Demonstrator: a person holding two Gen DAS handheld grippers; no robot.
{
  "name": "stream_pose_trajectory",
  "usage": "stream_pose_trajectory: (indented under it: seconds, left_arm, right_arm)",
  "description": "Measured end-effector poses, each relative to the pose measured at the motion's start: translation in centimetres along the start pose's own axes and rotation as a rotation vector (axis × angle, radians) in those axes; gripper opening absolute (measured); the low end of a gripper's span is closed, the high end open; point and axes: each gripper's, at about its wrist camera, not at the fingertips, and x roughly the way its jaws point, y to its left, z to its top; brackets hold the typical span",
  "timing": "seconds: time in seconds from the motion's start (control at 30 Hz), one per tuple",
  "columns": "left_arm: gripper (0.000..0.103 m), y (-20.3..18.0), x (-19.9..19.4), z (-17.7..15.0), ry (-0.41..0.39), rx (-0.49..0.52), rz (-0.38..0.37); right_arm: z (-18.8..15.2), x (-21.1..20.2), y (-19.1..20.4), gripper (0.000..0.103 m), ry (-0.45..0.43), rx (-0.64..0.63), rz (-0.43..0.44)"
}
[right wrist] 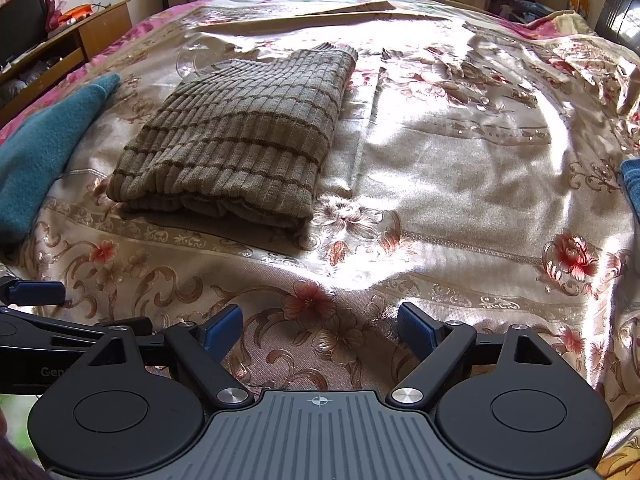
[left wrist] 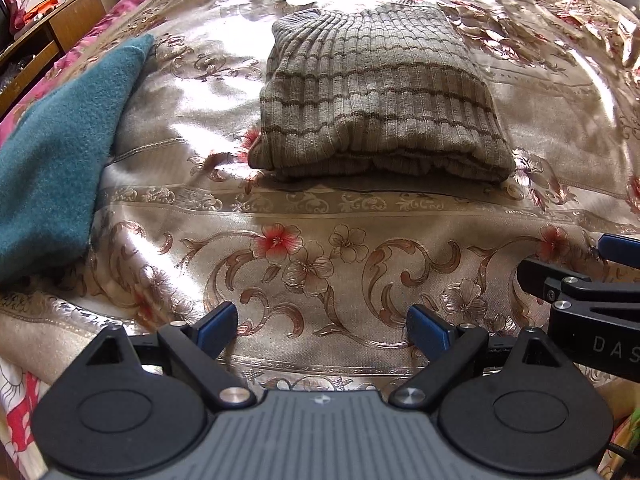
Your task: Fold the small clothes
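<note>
Folded striped knit sweater [left wrist: 380, 92] lies mid-bed on the floral satin bedspread [left wrist: 320, 264], teal garment [left wrist: 56, 152] to its left. Left gripper [left wrist: 322, 326] and right gripper [right wrist: 320, 322] hover side by side at the near edge, fingers wide, holding nothing. Only the right view shows a blue cloth edge [right wrist: 632, 184] far right; "DAS" reads on the right gripper's body in the left view, "Gen" on the left's in the right view.

Both wrist views face forward, low over the bedspread [left wrist: 320, 240], sharing the folded sweater [right wrist: 240, 140].
</note>
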Motion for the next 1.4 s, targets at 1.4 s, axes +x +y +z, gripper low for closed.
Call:
stream_pose_trajectory:
  seconds: [1.4]
  left_arm:
    - [0.096,-0.41,-0.31,-0.23,0.012,0.015,-0.002]
  right_arm:
    - [-0.34,-0.38,-0.52,0.086,0.018,0.008,-0.009]
